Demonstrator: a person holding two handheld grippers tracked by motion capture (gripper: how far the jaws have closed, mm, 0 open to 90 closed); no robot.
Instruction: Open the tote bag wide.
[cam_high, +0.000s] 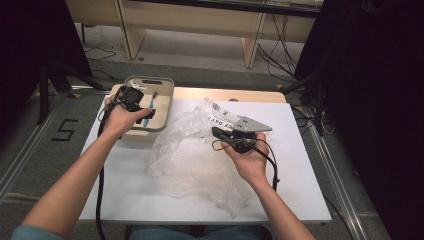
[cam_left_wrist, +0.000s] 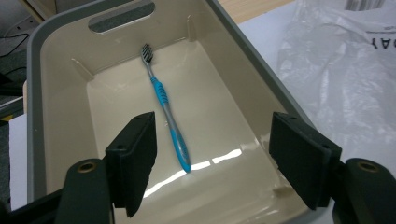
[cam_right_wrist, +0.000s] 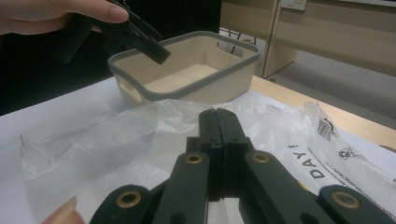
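Nearest the high camera, two bare forearms are seen coming in from the bottom edge, one gripper carried in each hand; so two grippers get counted in total. One crumpled clear plastic bag (cam_high: 195, 155) is spread over the middle of the white table (cam_high: 300, 200), with black print on a white patch near its far end; a bit of lettering can be read in the right gripper view too.

The right gripper (cam_right_wrist: 218, 122) is held low over that bag, jaws pressed flat together with nothing pinched between them; fully clenched and empty, basically. One grey three-cornered plate is seen on top of it from above.

The left gripper (cam_left_wrist: 212, 158) is held over one beige bin (cam_left_wrist: 42, 93) with a grey rim, parked at the far left corner of the table; its jaws are spread wide, nothing gripped. Exactly one toothbrush (cam_left_wrist: 166, 105) is found in there, blue and grey, lying flat on the bin floor at a slant, bristles toward the end with the handle slot, the blue tail end toward the gripper; it's sat between the two open pads as seen from that camera, but lower down and untouched. Two handle slots can be counted on the bin, one at each end.
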